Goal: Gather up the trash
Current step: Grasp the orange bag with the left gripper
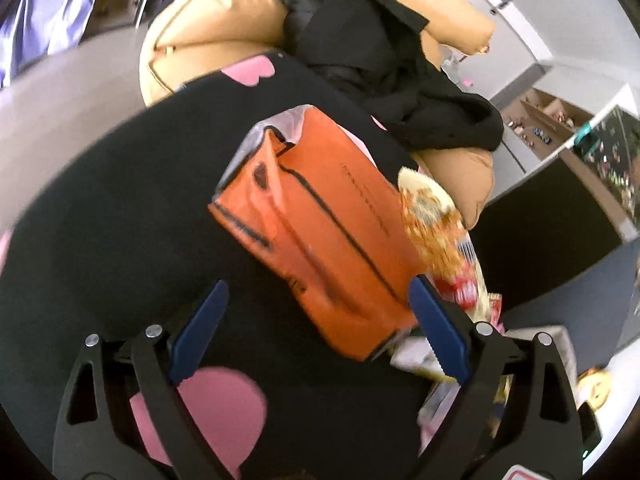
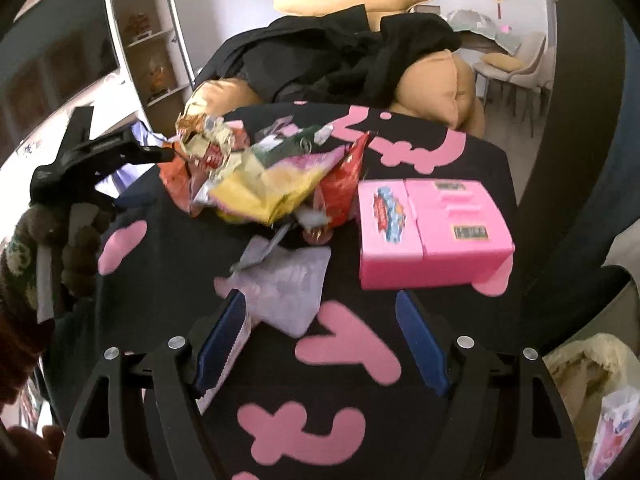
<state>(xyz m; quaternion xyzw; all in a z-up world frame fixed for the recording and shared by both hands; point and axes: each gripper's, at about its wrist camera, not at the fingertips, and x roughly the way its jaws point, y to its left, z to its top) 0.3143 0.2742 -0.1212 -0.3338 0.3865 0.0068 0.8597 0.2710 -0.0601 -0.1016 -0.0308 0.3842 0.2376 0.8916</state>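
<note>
In the left wrist view an orange snack bag (image 1: pixel 320 232) lies on a black blanket with pink shapes (image 1: pixel 120 208). My left gripper (image 1: pixel 320 292) is open, its jaws on either side of the bag's near end. More wrappers (image 1: pixel 440 224) lie at the bag's right. In the right wrist view a pile of crumpled wrappers (image 2: pixel 264 176) sits on the blanket (image 2: pixel 340 360). My right gripper (image 2: pixel 320 300) is open, with a pale silvery wrapper (image 2: pixel 288 284) lying between its jaws against the left finger. The left gripper (image 2: pixel 120 148) shows at the pile's left.
A pink toy box (image 2: pixel 432 232) sits right of the pile. Black clothes (image 2: pixel 340 56) and tan cushions (image 2: pixel 432 76) lie behind. Shelves (image 2: pixel 148 36) stand at the left, chairs (image 2: pixel 512 68) at the right. A tissue pack (image 2: pixel 612 432) is at lower right.
</note>
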